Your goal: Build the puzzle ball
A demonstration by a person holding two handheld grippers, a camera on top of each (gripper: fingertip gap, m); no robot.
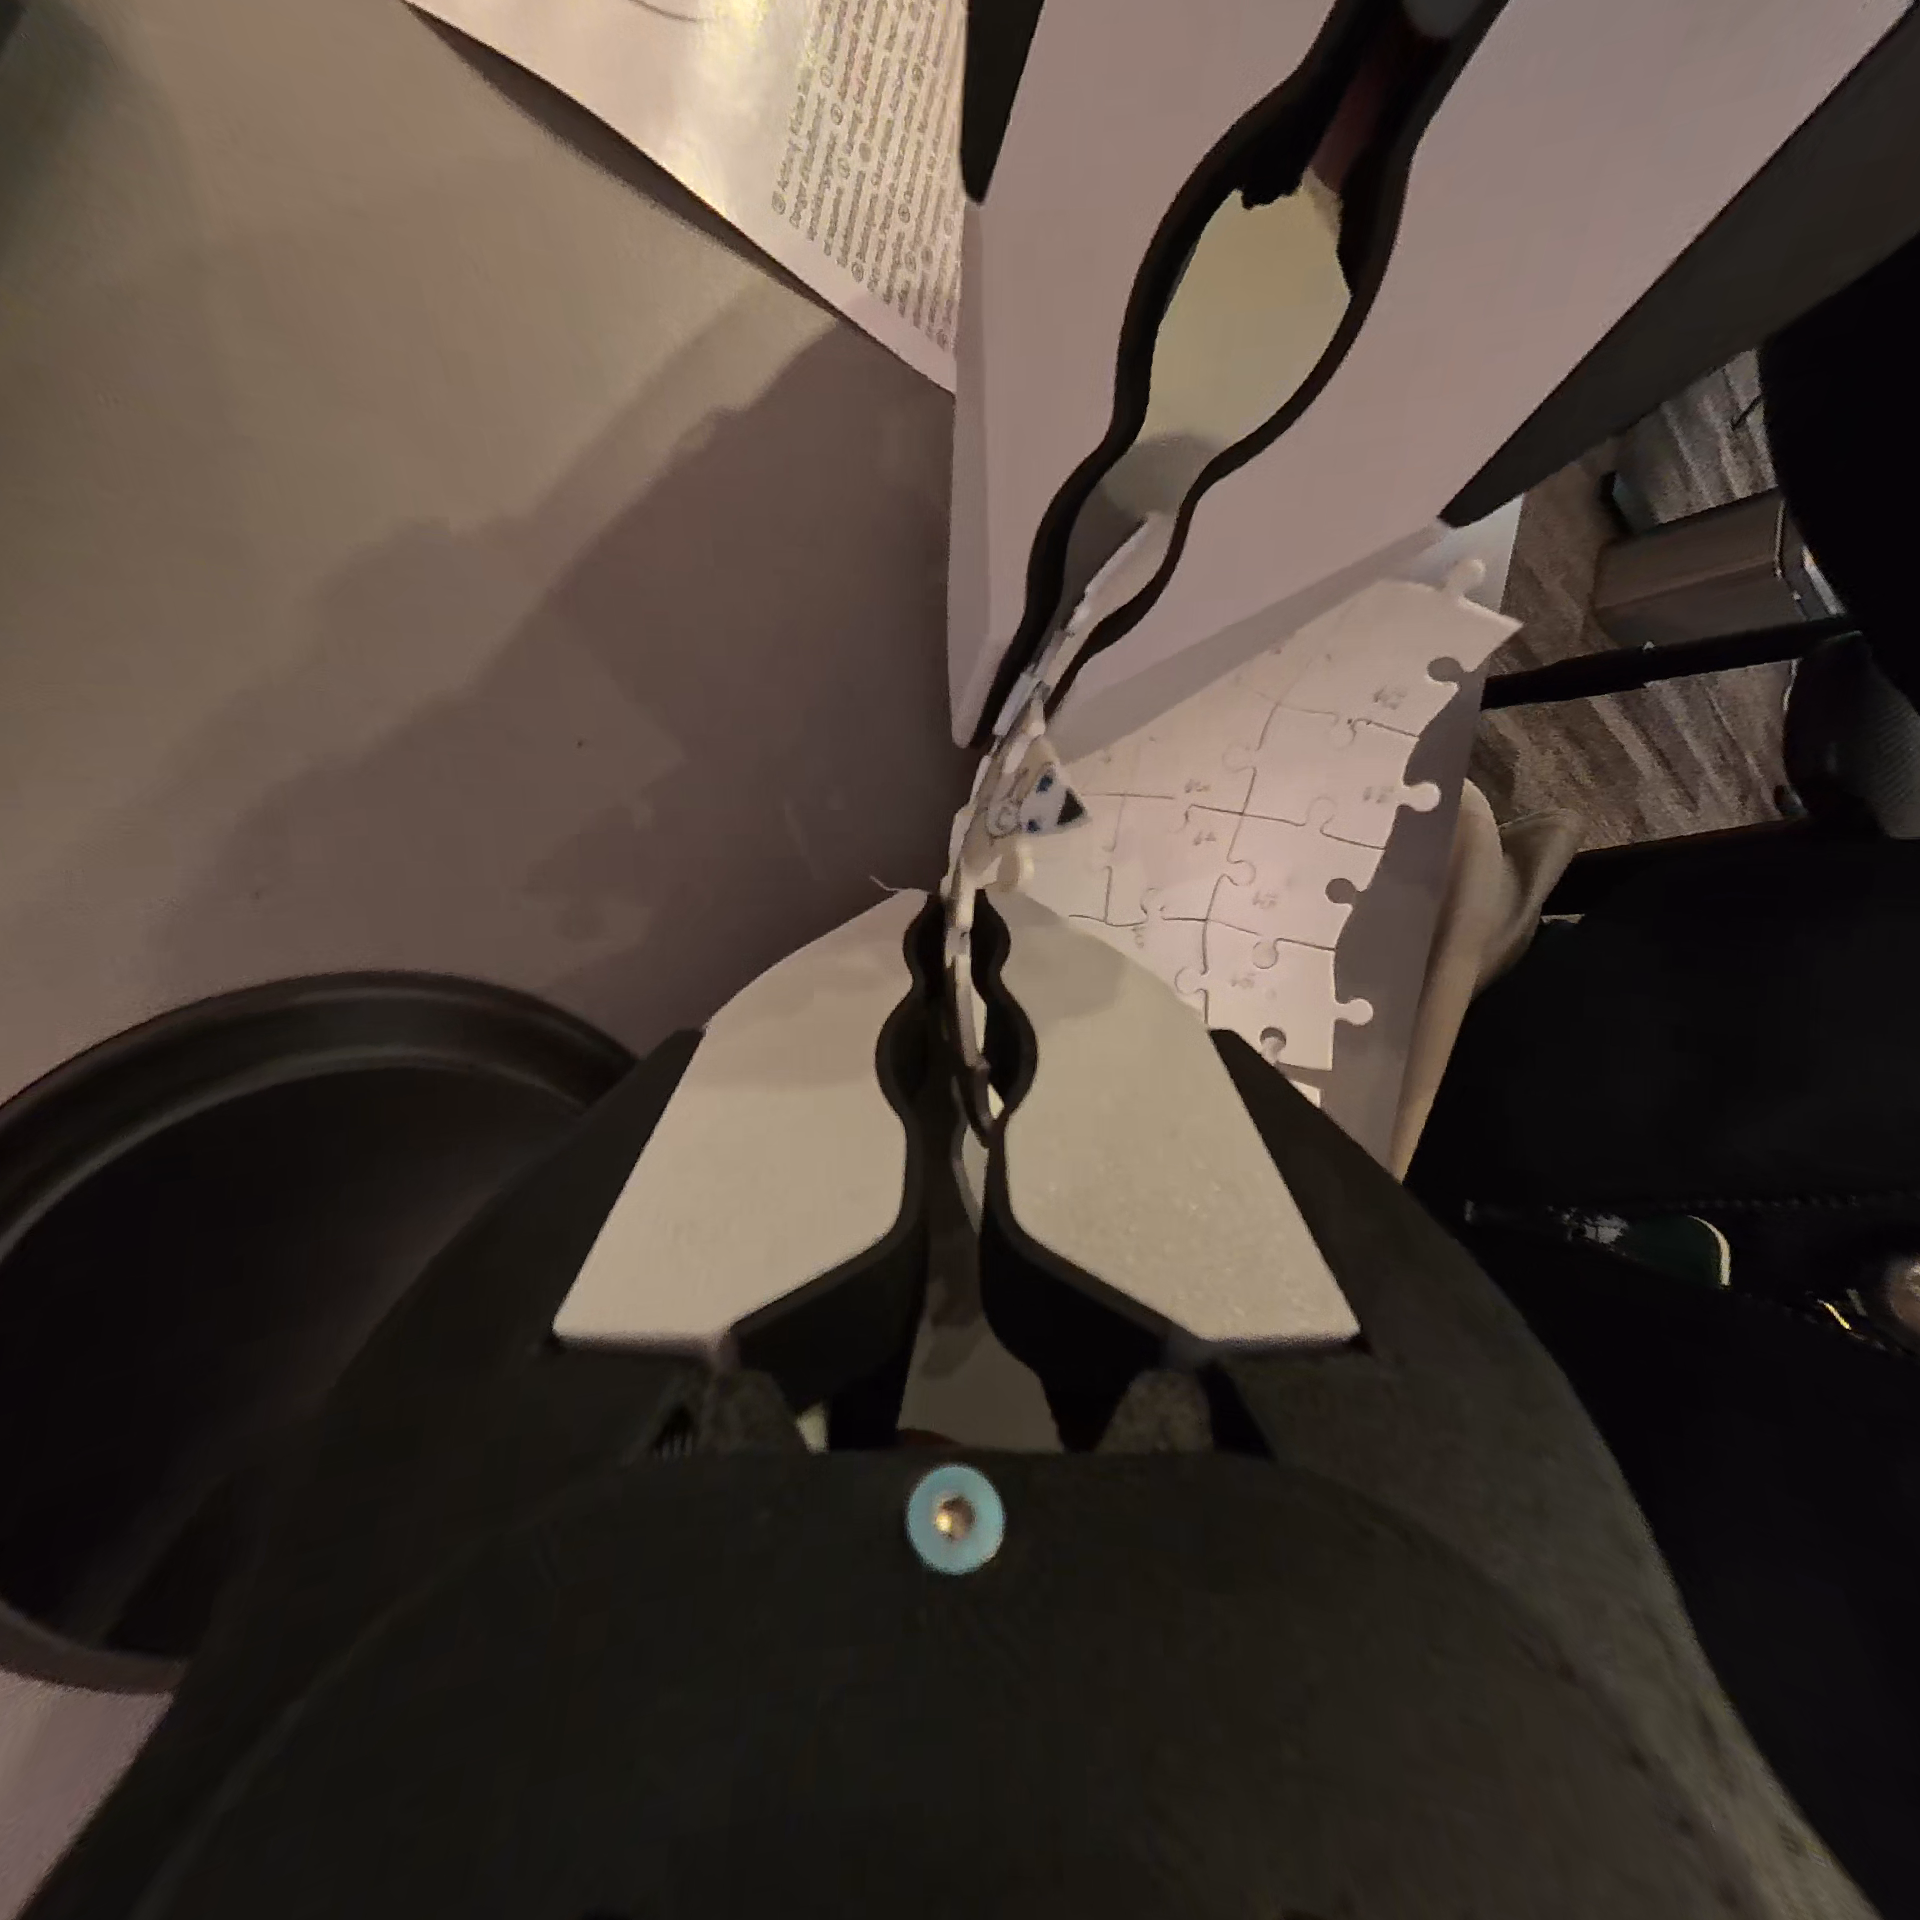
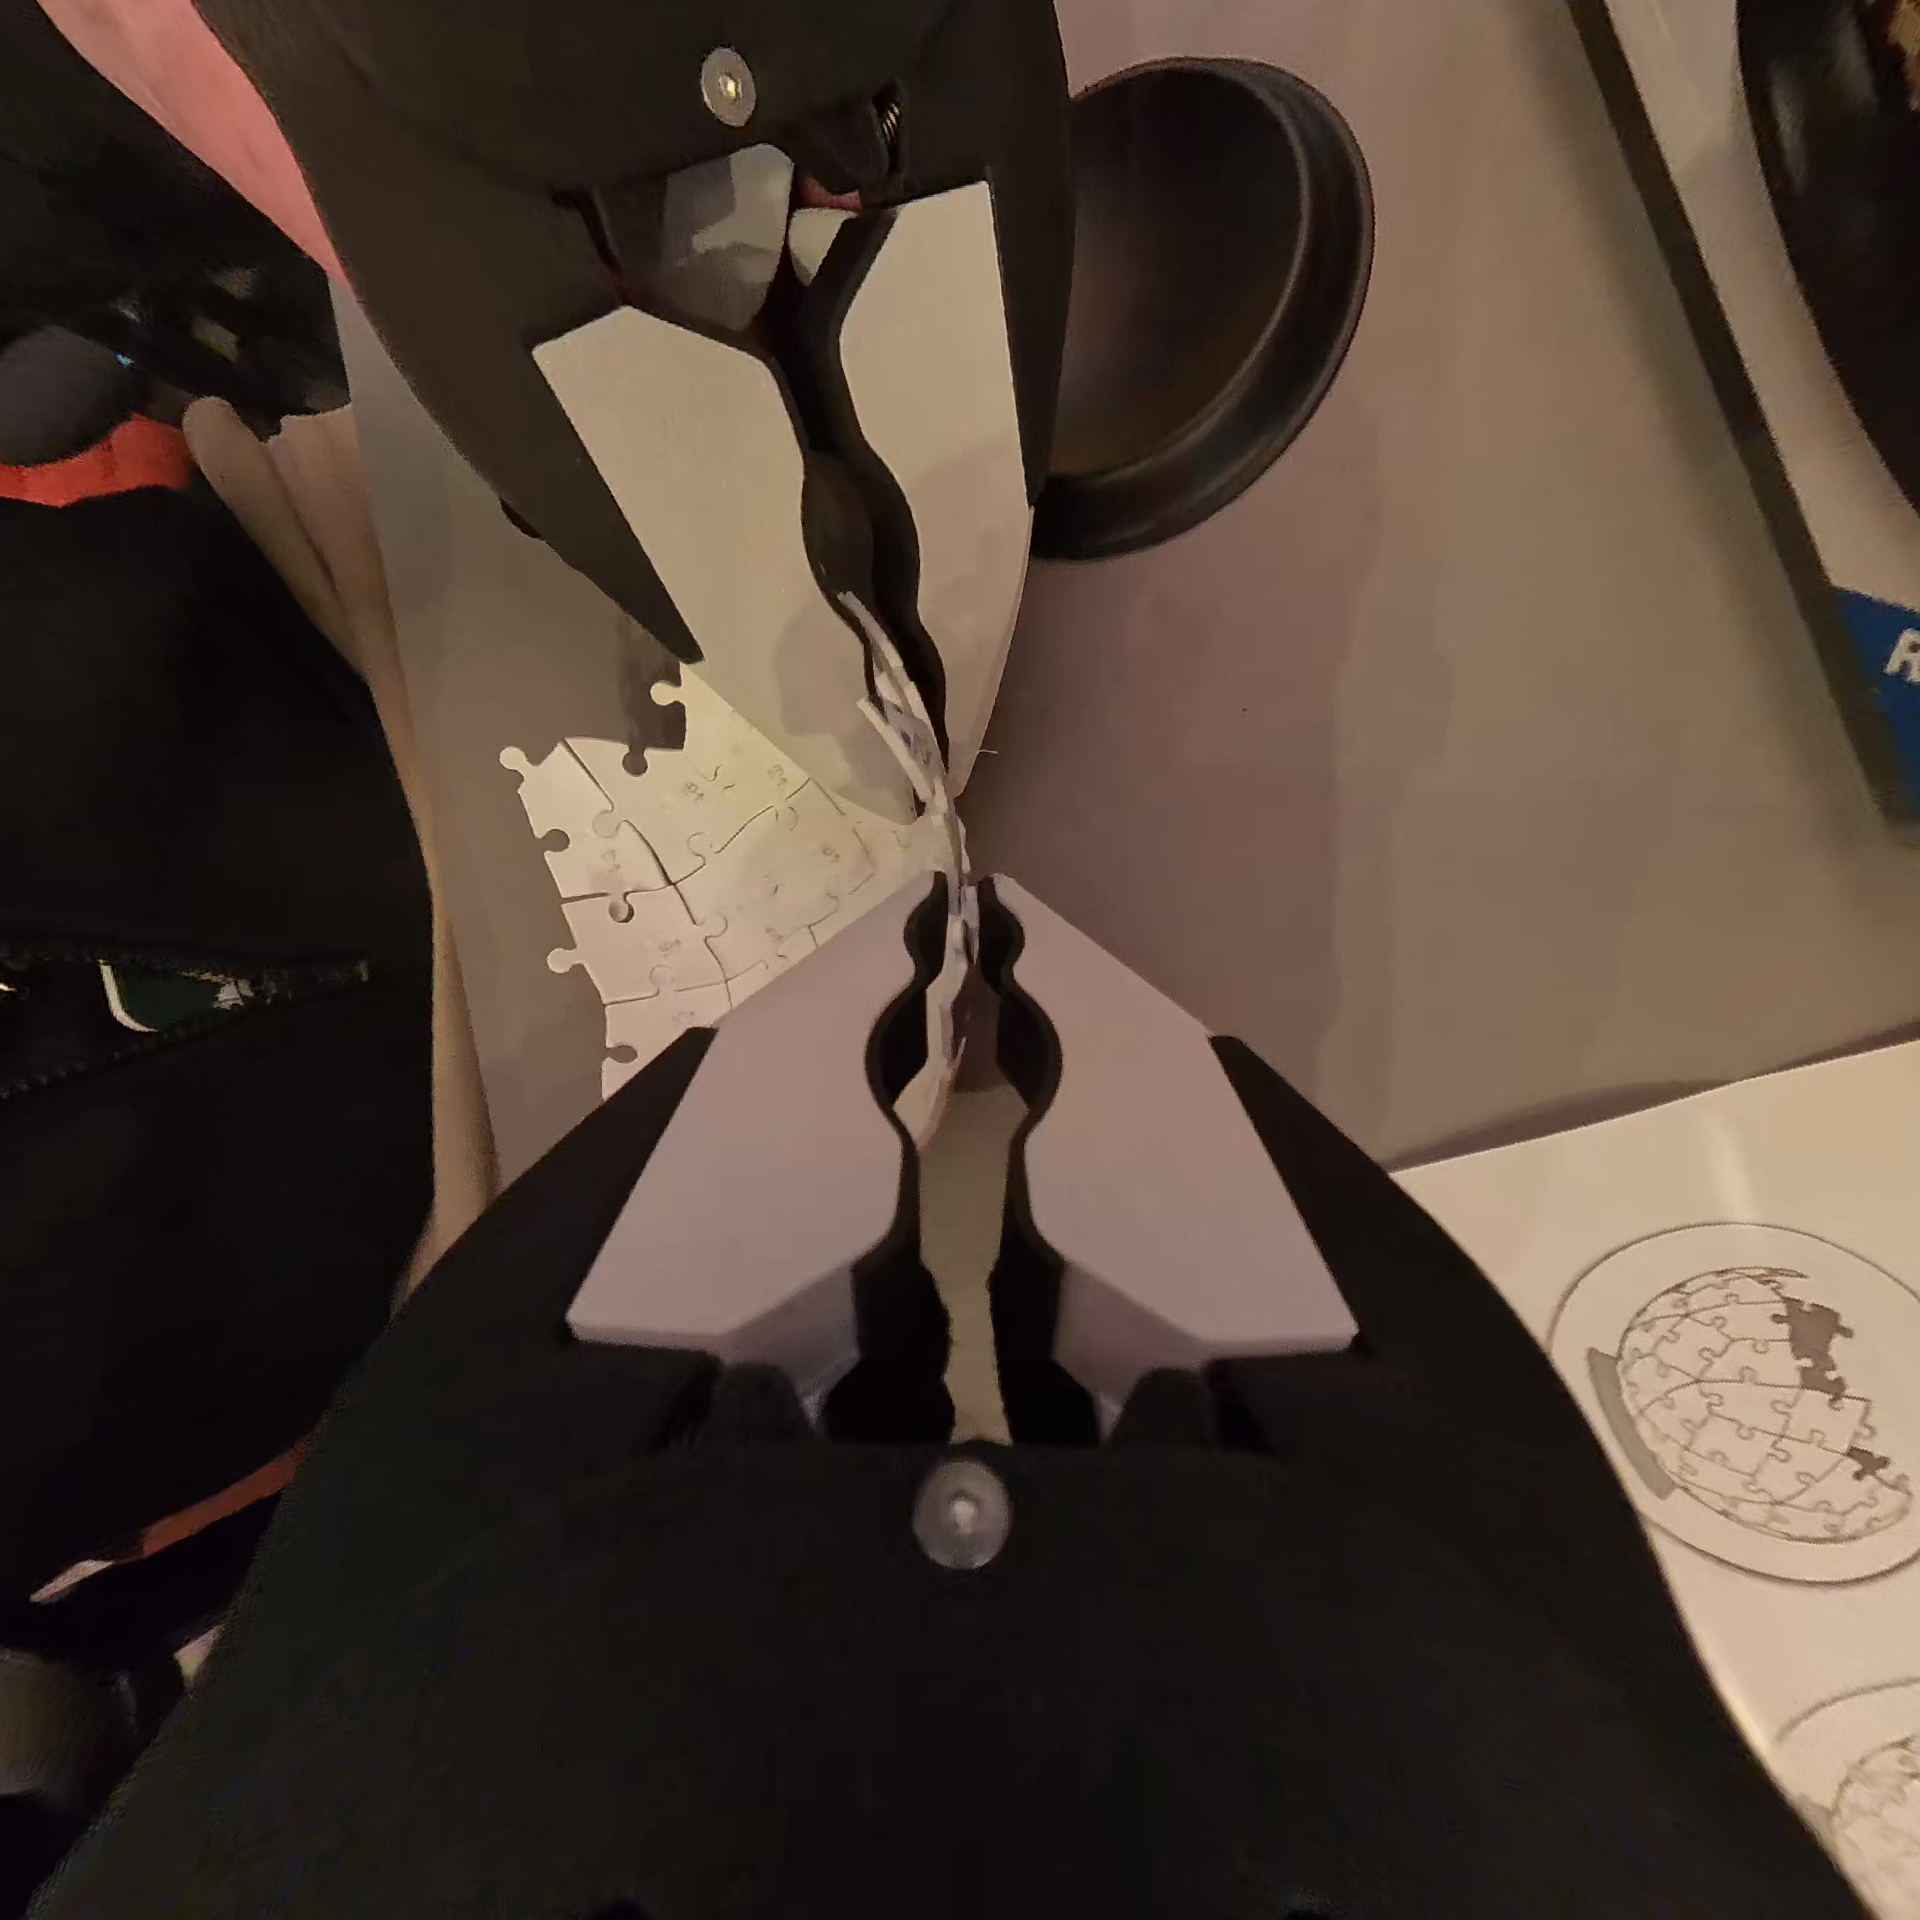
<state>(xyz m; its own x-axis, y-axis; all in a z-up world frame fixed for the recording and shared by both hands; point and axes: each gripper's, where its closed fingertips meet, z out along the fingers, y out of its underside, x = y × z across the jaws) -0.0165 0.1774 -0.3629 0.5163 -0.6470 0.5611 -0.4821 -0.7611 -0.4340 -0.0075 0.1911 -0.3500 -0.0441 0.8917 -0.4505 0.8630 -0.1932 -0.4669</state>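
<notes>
A curved white section of joined puzzle pieces (image 1: 1268, 831) is held on edge above the grey table; its unprinted inner side faces both cameras and also shows in the right wrist view (image 2: 686, 862). My left gripper (image 1: 951, 906) is shut on the section's rim. My right gripper (image 2: 966, 885) is shut on the same rim from the opposite side. The two grippers' tips almost meet: the right gripper (image 1: 985, 727) comes in from the top of the left wrist view, the left gripper (image 2: 938, 771) from the top of the right wrist view. A piece with blue print (image 1: 1029, 810) sits on the rim between the tips.
A dark round bowl (image 2: 1195, 312) stands on the table (image 1: 364, 520) close behind the left gripper; it also shows in the left wrist view (image 1: 260, 1195). A printed instruction sheet (image 2: 1714, 1403) lies to the right. A box with a blue side (image 2: 1886, 675) is at the far right. A person's dark clothing (image 2: 187, 831) is alongside. My left and right fingertips are right by each other.
</notes>
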